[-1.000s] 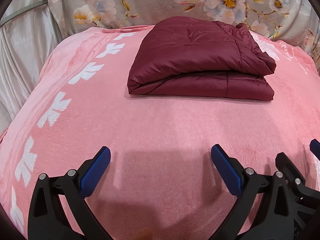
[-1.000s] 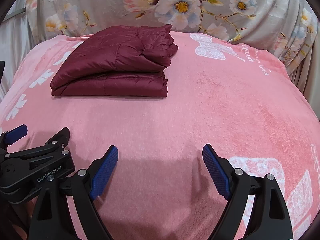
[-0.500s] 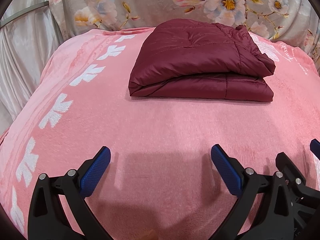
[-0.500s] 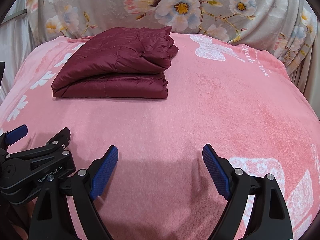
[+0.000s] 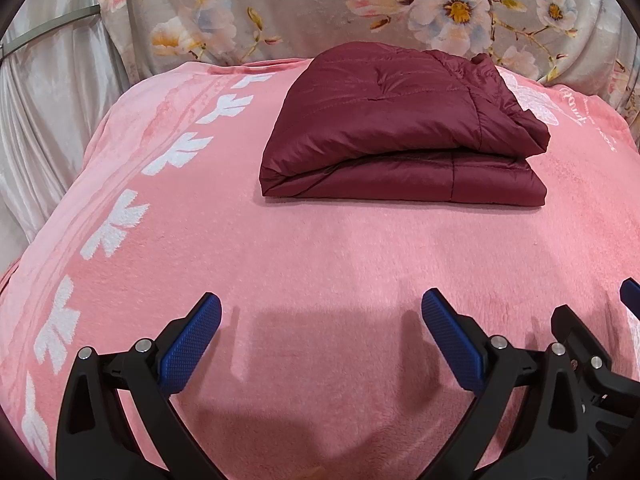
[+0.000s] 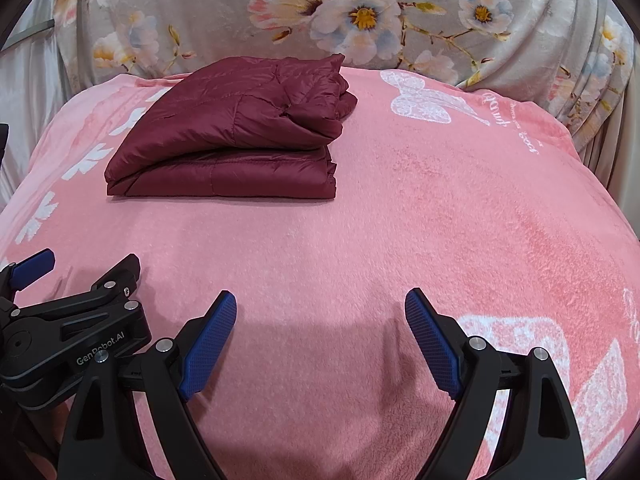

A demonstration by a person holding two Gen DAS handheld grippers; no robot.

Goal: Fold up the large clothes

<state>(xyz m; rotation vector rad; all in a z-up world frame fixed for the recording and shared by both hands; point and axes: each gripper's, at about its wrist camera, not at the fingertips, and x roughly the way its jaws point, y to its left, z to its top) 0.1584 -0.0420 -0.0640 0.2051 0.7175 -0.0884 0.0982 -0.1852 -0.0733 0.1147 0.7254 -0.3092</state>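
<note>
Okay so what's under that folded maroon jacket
The folded maroon jacket lies flat on the pink blanket, which shows all around it. Whatever sits directly beneath it, or between its layers, is covered and cannot be seen.

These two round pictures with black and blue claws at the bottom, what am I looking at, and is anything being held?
Those claws are two handheld grippers, one in each of a person's hands, each carrying a fisheye camera that looks out along its jaws. One picture comes from the left gripper, the other from the right gripper. Both have their jaws wide open and hold nothing. Ahead, a dark red puffer jacket lies folded on a pink blanket. A floral cloth hangs behind.
</note>
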